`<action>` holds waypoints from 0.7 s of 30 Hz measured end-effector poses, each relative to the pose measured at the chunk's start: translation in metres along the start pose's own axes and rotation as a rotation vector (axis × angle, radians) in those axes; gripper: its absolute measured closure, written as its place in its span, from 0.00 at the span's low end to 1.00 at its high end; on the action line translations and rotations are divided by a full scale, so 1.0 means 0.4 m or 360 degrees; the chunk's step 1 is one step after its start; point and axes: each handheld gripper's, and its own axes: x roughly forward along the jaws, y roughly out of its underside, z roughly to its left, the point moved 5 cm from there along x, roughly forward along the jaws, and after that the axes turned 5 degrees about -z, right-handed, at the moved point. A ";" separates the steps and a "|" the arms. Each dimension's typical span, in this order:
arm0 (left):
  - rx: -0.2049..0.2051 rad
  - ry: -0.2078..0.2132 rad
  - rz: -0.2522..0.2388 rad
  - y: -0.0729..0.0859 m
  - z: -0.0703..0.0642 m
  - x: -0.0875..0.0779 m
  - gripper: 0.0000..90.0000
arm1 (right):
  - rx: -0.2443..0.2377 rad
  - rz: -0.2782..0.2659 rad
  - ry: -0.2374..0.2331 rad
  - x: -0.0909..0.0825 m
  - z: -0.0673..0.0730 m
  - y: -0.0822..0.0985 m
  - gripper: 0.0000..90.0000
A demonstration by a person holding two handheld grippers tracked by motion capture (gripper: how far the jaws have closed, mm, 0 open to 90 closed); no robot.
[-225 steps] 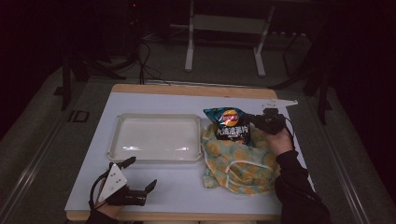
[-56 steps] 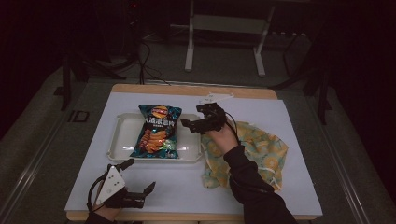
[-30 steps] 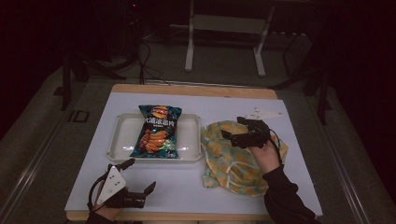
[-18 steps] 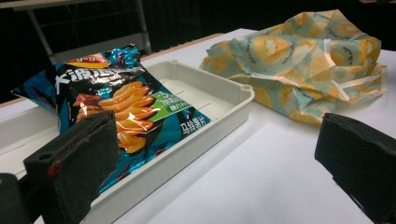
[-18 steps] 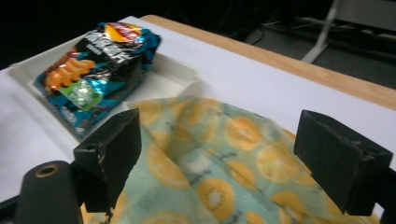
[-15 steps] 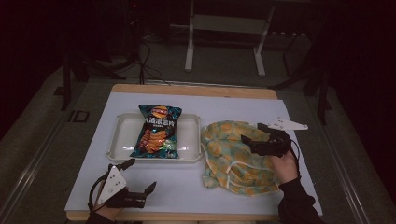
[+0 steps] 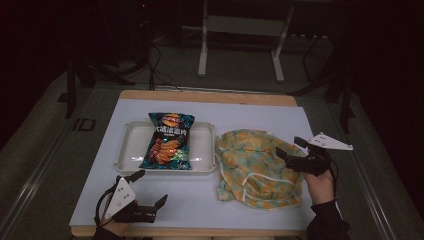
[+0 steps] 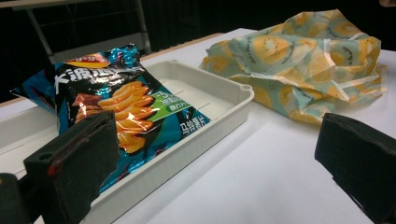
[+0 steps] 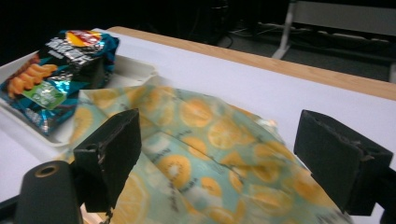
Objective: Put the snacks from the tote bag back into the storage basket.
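Item: crisp packet [image 7: 168,141], blue foil, lying face up in the white tray [image 7: 200,168] at the table's left centre. Long axis runs near to far, tilted slightly; its top seam points far, overhanging the tray's far rim. Status: placement judged complete; nothing visibly left to load. Fruit-print cloth bag [image 7: 255,167] lies slack just right of the tray. Right gripper [image 7: 296,152], jaws apart and empty, hovers over the bag's right edge. Left gripper [image 7: 146,194], jaws apart and empty, rests at the near left.
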 end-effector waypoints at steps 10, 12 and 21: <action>0.0004 0.0000 0.0001 0.000 0.000 0.001 0.00 | 0.0041 -0.0039 0.0075 -0.051 -0.036 0.039 0.16; 0.0004 0.0003 0.0003 0.000 0.000 0.001 0.00 | 0.0049 -0.0046 0.0084 -0.060 -0.040 0.048 0.16; 0.0004 0.0003 0.0006 0.000 0.000 0.002 0.00 | 0.0035 -0.0077 0.0155 -0.088 -0.048 0.077 0.16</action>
